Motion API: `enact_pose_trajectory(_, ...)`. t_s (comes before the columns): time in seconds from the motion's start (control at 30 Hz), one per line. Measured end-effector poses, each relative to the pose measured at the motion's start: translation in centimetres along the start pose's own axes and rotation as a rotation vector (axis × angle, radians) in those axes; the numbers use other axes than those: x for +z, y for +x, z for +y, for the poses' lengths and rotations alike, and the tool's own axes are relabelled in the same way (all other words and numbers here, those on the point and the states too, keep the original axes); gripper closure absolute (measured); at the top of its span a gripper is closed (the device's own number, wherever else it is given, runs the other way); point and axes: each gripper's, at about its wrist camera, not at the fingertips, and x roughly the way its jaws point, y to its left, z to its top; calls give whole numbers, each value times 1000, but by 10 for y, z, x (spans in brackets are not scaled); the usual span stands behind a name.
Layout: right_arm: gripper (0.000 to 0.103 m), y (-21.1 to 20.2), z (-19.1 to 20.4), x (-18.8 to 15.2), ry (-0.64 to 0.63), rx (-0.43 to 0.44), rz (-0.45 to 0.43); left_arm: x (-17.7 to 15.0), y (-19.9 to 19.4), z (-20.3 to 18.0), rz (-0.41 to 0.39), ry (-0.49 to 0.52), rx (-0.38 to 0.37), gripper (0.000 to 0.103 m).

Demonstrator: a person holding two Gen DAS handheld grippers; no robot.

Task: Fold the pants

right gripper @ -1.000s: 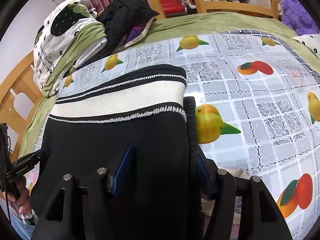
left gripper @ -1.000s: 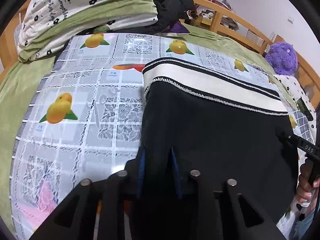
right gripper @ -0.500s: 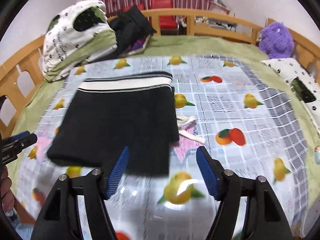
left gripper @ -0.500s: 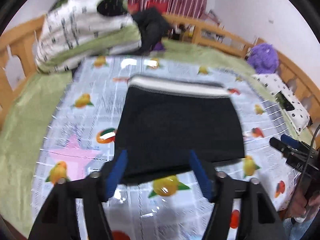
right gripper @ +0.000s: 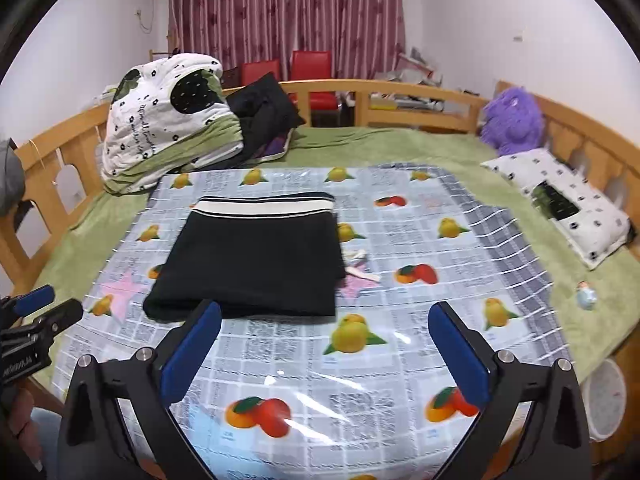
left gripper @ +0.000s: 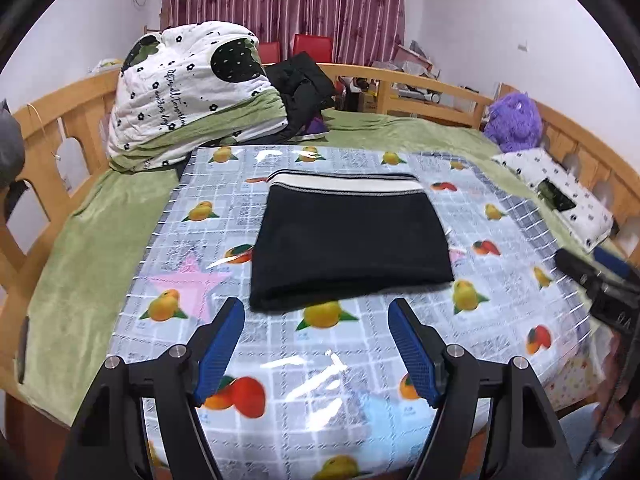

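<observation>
The black pants (left gripper: 348, 240) lie folded into a flat rectangle on the fruit-print plastic sheet (left gripper: 320, 360), with the white-striped waistband at the far edge. They also show in the right wrist view (right gripper: 256, 256). My left gripper (left gripper: 316, 312) is open and empty, held back above the sheet just short of the pants' near edge. My right gripper (right gripper: 324, 312) is open and empty, also pulled back near the front of the sheet. Each gripper shows at the edge of the other's view.
A folded quilt (left gripper: 188, 92) and a dark jacket (left gripper: 300, 84) are piled at the bed's far left. A purple plush toy (left gripper: 514, 120) and a spotted pillow (right gripper: 560, 200) lie at the right. A wooden rail (right gripper: 400, 96) rings the bed. White cord scraps (right gripper: 360, 268) lie beside the pants.
Both grippers let go of the pants, opened, and pulled back and up from the bed. The pants now lie folded flat on the sheet.
</observation>
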Motion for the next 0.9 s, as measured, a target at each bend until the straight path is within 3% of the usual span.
enact_pose_trajectory(0.3,1,-14,-3,-7,10,-5,32,-8,-25,-1,-45,-1,29,28)
enact_pose_trajectory(0.9,1,-22,0,-15,2,-5,41,-11,-27,6,-38,-33,39,28)
